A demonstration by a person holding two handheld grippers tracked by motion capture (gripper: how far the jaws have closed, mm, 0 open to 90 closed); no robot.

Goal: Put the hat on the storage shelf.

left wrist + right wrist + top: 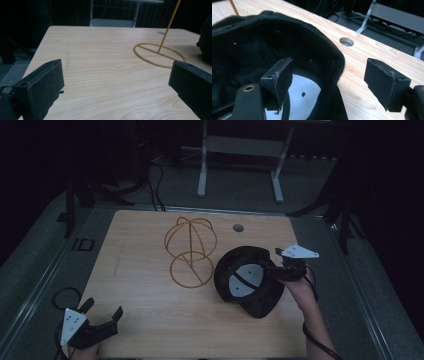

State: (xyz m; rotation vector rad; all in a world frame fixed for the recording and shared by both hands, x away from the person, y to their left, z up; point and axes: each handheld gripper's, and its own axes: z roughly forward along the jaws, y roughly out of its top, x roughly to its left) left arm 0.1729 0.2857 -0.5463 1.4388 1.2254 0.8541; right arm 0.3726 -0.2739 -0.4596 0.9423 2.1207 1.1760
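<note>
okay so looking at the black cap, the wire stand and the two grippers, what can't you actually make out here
- Black cap: its outer side faces the table in the high view; the right gripper view cuts off its left part.
- Right gripper: whether the pads touch the cap's edge, which lies between its open jaws, is unclear.
- Wire stand: the left gripper view's top edge cuts off its rod.
- Left gripper: the high view's bottom edge cuts off the hand.

We read one marking — "ID" on the dark frame (82, 244) left of the worktop (145, 320) — nothing else legible.
</note>
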